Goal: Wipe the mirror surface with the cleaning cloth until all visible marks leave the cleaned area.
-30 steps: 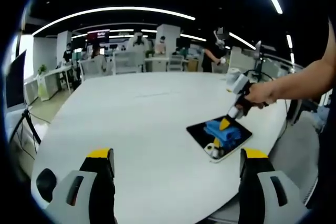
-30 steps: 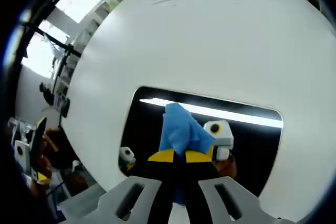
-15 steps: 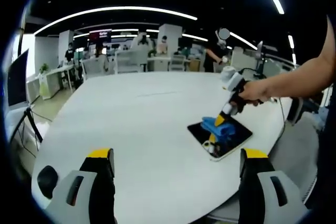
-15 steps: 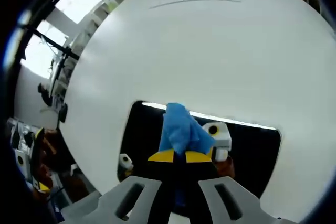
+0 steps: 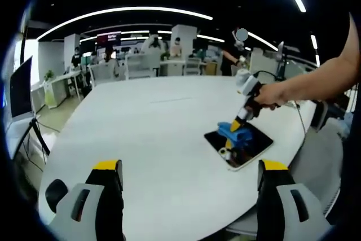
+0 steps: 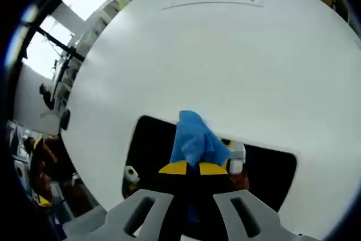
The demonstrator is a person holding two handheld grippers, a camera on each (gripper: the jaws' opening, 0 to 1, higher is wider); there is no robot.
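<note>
right gripper view: right gripper (image 6: 194, 169) presses, seemingly, cloth (image 6: 194, 138) on mirror (image 6: 265, 173).

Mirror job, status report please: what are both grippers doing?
Right gripper shut on cloth, over the mirror. Left gripper open, empty, back from the mirror. Table around the mirror bare, nothing in the way.

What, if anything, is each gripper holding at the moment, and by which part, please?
The right gripper pinches the blue cloth by its bunched near end. The left gripper is open and holds nothing.
</note>
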